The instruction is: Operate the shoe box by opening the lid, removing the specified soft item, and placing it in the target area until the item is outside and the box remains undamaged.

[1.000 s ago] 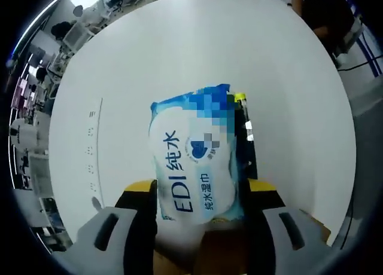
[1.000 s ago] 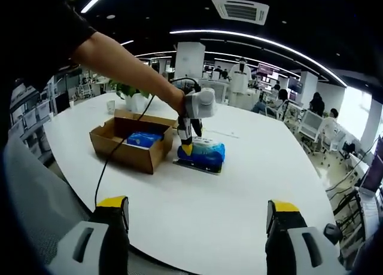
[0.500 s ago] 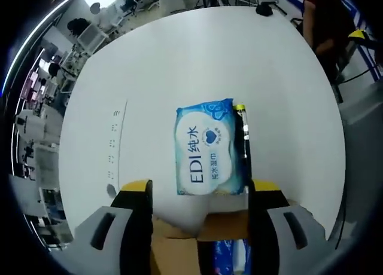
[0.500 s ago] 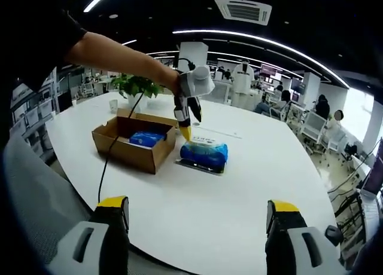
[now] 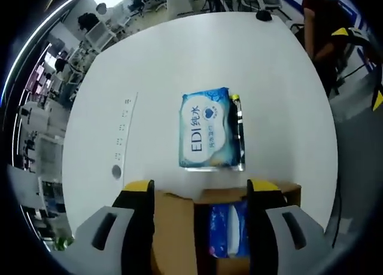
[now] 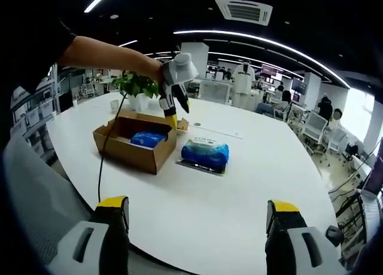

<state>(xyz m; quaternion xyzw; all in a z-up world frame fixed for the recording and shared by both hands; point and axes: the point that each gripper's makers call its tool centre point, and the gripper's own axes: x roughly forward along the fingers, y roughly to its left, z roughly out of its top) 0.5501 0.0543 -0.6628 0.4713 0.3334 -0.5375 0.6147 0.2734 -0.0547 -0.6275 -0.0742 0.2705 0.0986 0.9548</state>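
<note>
White round table [image 6: 197, 209], smooth top. On it: open cardboard box [image 6: 134, 144] holding a blue packet; just beside the box, a blue-and-white wipes pack [image 5: 207, 129] lay flat on a thin dark tray [image 5: 239, 131]. A white strip with small dots [image 5: 122, 121] lay farther off. Potted plant [image 6: 134, 86] at far edge.

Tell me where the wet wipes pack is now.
The wet wipes pack lies flat on the white table, just outside the open cardboard box; in the left gripper view it sits beyond the claw.
</note>
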